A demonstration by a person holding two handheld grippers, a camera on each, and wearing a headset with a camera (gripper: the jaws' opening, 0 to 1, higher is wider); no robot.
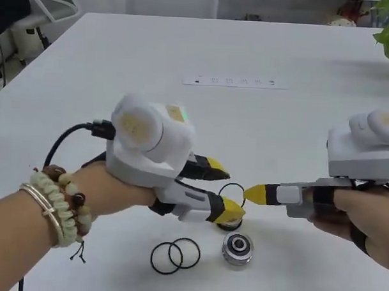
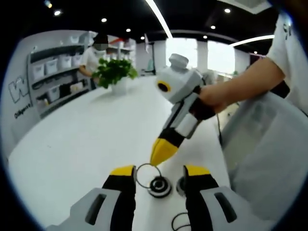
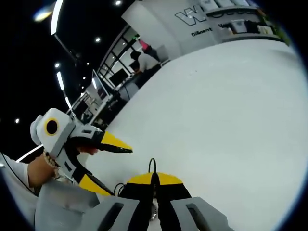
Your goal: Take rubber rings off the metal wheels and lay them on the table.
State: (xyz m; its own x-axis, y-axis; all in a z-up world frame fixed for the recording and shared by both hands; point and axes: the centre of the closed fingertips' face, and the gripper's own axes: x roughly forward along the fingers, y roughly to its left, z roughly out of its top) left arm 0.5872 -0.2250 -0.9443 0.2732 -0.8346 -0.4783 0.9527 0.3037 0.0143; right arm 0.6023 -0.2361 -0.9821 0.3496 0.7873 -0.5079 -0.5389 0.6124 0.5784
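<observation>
On table, two loose rings, two wheels

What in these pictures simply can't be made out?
Head view: the far wheel sits mostly under a finger of the left gripper; whether more rings remain on it cannot be told.
Right gripper view: the rubber ring shows as a thin loop; the shut fingers of the right gripper hide the rest.
Left gripper view: the loose rings are cut off by the bottom edge.
Head view: the printed strip is too small to read.
</observation>
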